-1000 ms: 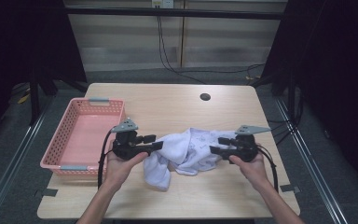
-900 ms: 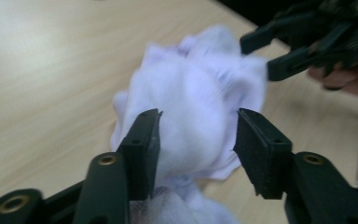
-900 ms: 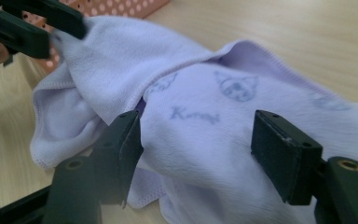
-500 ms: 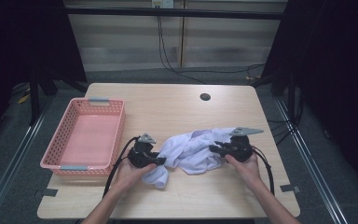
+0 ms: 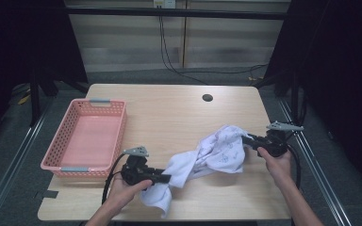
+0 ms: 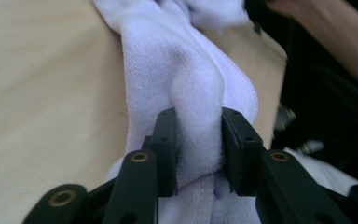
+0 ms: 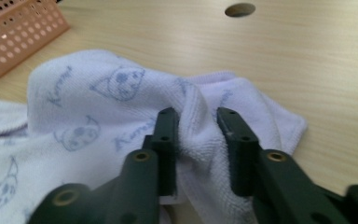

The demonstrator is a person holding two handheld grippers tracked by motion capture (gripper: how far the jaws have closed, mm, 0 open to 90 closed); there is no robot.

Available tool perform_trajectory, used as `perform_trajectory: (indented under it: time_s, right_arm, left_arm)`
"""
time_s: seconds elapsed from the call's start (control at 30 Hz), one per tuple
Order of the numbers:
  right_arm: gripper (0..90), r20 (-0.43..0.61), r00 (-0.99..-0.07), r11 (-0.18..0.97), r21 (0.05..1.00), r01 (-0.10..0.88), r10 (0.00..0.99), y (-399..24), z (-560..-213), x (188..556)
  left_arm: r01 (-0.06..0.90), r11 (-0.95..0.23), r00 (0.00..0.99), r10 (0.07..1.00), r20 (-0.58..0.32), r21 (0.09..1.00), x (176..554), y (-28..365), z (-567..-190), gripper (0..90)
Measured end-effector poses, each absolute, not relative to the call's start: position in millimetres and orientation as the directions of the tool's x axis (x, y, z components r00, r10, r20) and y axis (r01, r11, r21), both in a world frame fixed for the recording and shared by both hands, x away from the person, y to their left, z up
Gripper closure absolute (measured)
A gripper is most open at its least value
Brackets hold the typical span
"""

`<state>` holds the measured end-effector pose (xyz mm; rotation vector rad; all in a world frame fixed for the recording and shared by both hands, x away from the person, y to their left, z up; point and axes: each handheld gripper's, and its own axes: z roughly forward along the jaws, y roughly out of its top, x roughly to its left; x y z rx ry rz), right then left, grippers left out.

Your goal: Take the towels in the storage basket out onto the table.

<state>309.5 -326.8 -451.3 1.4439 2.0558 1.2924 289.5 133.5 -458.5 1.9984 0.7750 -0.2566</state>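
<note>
While both pairs of jaws pinch bunched folds, left gripper point(image 6: 199, 140) clamped on white towel point(image 5: 207, 157), right gripper point(image 7: 198, 135) likewise after a slight easing, grip possibly looser, towel stretched between them on table point(image 5: 169, 113), pink basket point(image 5: 87, 136) beyond left gripper.

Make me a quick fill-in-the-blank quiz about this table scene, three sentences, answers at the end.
1. Both grippers are clamped on a white ____ printed with small cartoon faces.
2. The basket at the table's left side is coloured ____.
3. The left gripper holds the cloth's near end, and the ____ gripper holds its far end.

Missing words: towel; pink; right
</note>
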Motion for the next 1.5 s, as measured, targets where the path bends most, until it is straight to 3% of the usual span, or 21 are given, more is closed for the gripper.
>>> perform_trajectory:
  time_s: [0.2,0.3,0.43,0.63,0.8,0.9,0.93,1.0,1.07,1.13,1.27,1.5]
  right_arm:
    - [51.5,0.197,-0.423,0.109,0.794,0.598,0.884,-334.4,-454.4,301.4]
    - [37.3,0.181,-0.425,0.132,0.782,0.609,0.887,-330.6,-448.5,297.2]
    - [33.0,0.181,-0.472,0.144,0.808,0.572,0.863,-318.8,-438.1,285.8]
    - [28.8,0.189,-0.546,0.183,0.811,0.555,0.817,-290.5,-438.9,281.5]
    - [26.0,0.205,-0.553,0.207,0.781,0.590,0.807,-274.8,-465.1,292.9]
    - [26.5,0.173,-0.552,0.251,0.754,0.607,0.816,-266.2,-479.4,300.9]
    - [27.1,0.171,-0.554,0.261,0.745,0.613,0.815,-264.4,-482.8,302.7]
    - [37.6,0.127,-0.556,0.303,0.729,0.614,0.821,-258.3,-489.2,305.1]
    - [54.4,0.107,-0.549,0.314,0.723,0.616,0.829,-257.0,-486.5,305.3]
    - [60.6,0.139,-0.541,0.278,0.737,0.616,0.830,-262.4,-481.0,305.2]
    - [61.7,0.194,-0.516,0.199,0.766,0.611,0.834,-280.7,-468.6,310.2]
    - [62.0,0.219,-0.487,0.099,0.831,0.547,0.845,-300.9,-425.8,337.1]
  left_arm:
    - [0.621,-0.309,0.752,0.493,-0.437,0.721,300.3,145.4,-457.8,50.5]
    - [0.588,-0.297,0.784,0.440,-0.439,0.753,297.6,142.6,-453.0,44.6]
    - [0.515,-0.387,0.845,0.378,-0.378,0.765,289.8,117.8,-450.9,45.6]
    - [0.497,-0.504,0.853,0.434,-0.290,0.707,301.6,92.3,-474.0,36.0]
    - [0.527,-0.532,0.840,0.446,-0.310,0.663,311.6,85.3,-494.4,30.4]
    - [0.500,-0.554,0.852,0.453,-0.263,0.665,307.3,82.1,-495.5,37.2]
    - [0.499,-0.558,0.854,0.449,-0.265,0.663,306.0,82.3,-495.3,44.9]
    - [0.511,-0.554,0.852,0.431,-0.298,0.657,302.3,82.6,-496.3,63.5]
    - [0.516,-0.561,0.852,0.416,-0.319,0.647,298.9,82.5,-494.1,69.2]
    - [0.514,-0.556,0.856,0.377,-0.353,0.653,294.8,82.5,-491.4,71.6]
    - [0.534,-0.480,0.845,0.315,-0.432,0.696,289.0,86.7,-472.9,72.4]
    - [0.515,-0.411,0.857,0.271,-0.439,0.752,276.2,101.2,-447.3,72.5]
